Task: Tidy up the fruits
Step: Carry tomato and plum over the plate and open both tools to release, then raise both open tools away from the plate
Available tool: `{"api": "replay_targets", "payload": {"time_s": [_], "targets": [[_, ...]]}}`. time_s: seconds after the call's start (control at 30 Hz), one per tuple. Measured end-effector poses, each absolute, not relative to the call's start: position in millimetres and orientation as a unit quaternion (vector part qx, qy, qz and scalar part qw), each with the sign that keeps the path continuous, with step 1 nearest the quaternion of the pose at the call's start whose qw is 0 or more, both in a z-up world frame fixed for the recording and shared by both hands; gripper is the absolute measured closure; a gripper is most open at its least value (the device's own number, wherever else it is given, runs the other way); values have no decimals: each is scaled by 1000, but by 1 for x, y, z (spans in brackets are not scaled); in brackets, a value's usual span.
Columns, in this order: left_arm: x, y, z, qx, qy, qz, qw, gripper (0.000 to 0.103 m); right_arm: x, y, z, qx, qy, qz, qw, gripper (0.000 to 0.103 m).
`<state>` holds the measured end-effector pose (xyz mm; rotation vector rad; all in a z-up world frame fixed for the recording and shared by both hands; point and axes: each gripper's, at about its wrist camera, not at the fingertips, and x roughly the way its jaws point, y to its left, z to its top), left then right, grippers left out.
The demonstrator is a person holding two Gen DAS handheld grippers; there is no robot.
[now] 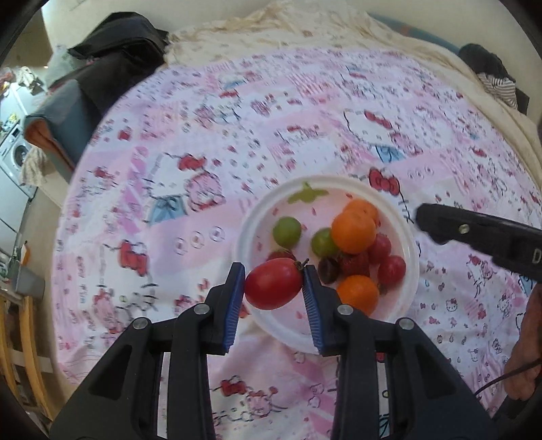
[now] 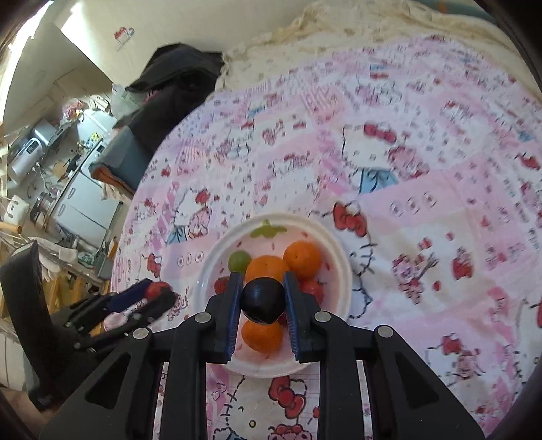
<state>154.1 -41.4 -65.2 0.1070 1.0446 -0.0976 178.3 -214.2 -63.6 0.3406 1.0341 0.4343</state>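
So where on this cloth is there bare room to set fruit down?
The patterned cloth lies bare left of the white plate, and beyond it up to the cream blanket. The plate's right half is crowded with oranges and small fruit.

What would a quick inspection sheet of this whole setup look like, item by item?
Surface: pink cartoon-print cloth over a cream cover.
Job's things: white plate holding green grapes, orange mandarins, red grapes, a strawberry and a dark grape.
Grippers: left gripper shut on a red tomato; right gripper shut on a dark plum; both above the plate.
Clutter: dark clothing at the far left edge, striped fabric at the far right.
Cables: thin dark wire by a hand.
Surroundings: washing machine, kitchen appliances, cupboards.
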Motion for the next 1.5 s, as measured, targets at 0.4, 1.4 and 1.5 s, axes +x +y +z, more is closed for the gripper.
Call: {"api": "replay_targets", "payload": {"time_s": [0.4, 1.4, 1.5], "targets": [[161, -51, -98, 49, 530, -64, 844, 72, 186, -206, -104, 193, 542, 218, 788, 75], [91, 0, -3, -30, 422, -20, 906, 26, 97, -234, -6, 130, 380, 147, 904, 5], [75, 5, 4, -22, 408, -4, 913, 26, 81, -236, -1, 122, 374, 145, 908, 4]]}}
